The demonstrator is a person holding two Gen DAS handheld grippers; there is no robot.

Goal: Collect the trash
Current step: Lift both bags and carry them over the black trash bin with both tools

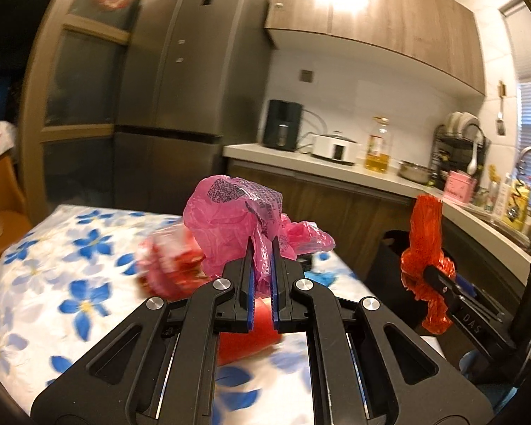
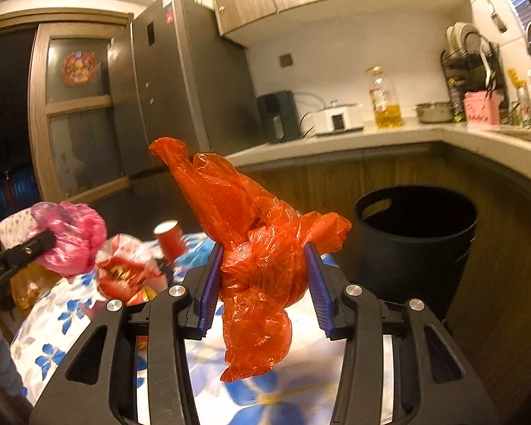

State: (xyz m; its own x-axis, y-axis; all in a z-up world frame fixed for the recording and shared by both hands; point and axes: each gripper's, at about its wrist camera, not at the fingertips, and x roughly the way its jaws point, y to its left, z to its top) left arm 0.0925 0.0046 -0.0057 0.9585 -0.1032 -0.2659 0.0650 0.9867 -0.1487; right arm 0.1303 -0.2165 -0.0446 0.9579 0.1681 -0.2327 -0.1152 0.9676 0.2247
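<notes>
1. Left gripper [image 1: 262, 248] is pinched tight on a pink bag [image 1: 230, 223], and the right gripper [image 2: 263, 265] clamps an orange bag [image 2: 255, 258].
2. Both bags hang above the floral table [image 1: 53, 265].
3. Black bin [image 2: 416, 244] waits far right; nothing's dropped in yet.
4. Red cup [image 2: 168, 237] and wrappers [image 2: 124, 269] are left on the table.

1. The pink plastic bag [image 1: 230, 219] carried dark printed text.
2. The orange plastic bag [image 2: 255, 258] was a glossy, see-through orange-red.
3. The tablecloth [image 1: 53, 265] was white with blue flowers that had yellow centres.
4. The paper cup [image 2: 169, 239] was red with a white rim.
5. The bin [image 2: 416, 248] was black.
6. Both grippers' pads [image 2: 317, 279] were blue on black frames.
7. The fridge [image 1: 194, 71] was dark grey.
8. The wall cupboards [image 1: 389, 28] showed brown wood grain.
9. The oil bottle [image 1: 378, 148] held golden yellow liquid.
</notes>
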